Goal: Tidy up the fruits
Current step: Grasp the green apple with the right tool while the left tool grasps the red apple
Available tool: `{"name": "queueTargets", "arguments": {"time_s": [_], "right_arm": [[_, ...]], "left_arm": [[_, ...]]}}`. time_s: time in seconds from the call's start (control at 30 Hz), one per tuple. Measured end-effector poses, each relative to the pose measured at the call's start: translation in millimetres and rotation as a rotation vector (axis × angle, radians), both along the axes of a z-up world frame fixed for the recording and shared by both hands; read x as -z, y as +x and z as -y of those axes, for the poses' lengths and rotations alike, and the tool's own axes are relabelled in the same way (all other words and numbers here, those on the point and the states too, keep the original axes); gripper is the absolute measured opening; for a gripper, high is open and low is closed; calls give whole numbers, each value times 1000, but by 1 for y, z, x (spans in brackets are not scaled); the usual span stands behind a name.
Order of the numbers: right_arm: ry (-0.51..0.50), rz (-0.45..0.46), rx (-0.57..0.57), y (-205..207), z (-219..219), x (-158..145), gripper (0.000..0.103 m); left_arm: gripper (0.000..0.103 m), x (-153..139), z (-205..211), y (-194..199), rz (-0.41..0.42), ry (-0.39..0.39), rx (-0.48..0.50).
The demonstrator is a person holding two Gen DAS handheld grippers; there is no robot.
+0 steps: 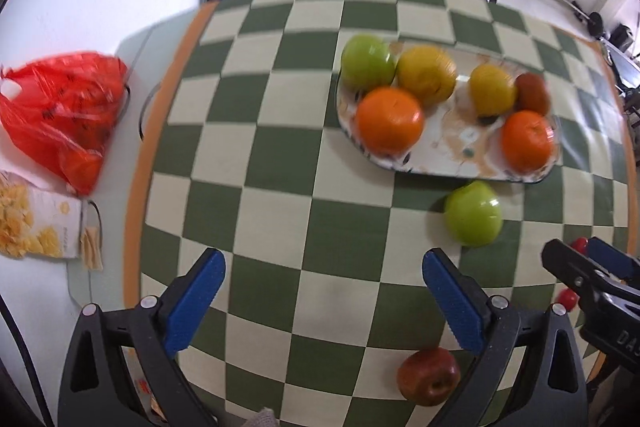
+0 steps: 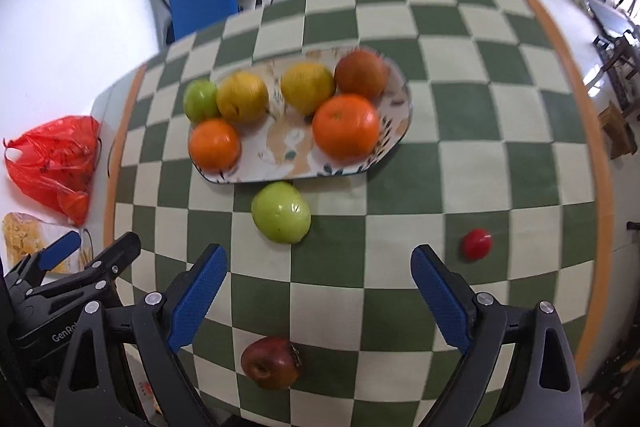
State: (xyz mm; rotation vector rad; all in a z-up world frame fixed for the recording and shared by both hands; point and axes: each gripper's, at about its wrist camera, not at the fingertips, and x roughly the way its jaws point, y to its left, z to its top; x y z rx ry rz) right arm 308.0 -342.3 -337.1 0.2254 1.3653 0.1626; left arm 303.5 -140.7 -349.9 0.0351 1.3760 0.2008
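Left wrist view: the left gripper (image 1: 324,301) hangs with fingers spread and empty over the checked surface (image 1: 280,107). A red apple (image 1: 429,375) lies just inside the right-hand finger (image 1: 456,303), a green apple (image 1: 473,213) ahead of that finger, touching the near rim of the plate (image 1: 448,147), which holds six fruits. Beyond the left-hand finger lie a red bag (image 1: 60,115) and a snack packet (image 1: 36,223). Right wrist view: the right gripper (image 2: 318,301), fingers likewise spread and empty, has the red apple (image 2: 271,362) between and below them and the green apple (image 2: 281,213) ahead. The likely step is grasping an apple: centre it, close gently. A small red fruit (image 2: 477,243) lies past the right-hand finger; the neighbouring gripper crowds the left.
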Motion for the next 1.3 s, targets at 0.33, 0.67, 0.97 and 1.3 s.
{"name": "queueTargets", "arguments": {"time_s": [0.33,0.67,0.97,1.3], "right_arm": [[68,-157,-75,43,-55,105,68],[-6,-108,-198,36,-67,110,60],[-33,-173,-125,-50,3,115,60],[-18,-192,-46,-91,26,132,60]], "left_arm": [[101,77,-22,5,-187,-62,-94],[101,60,5,-36,-254,-217,25],[101,75,72,-95,-409,-309,229],[66,113,115,-88,-431,-246,334]]}}
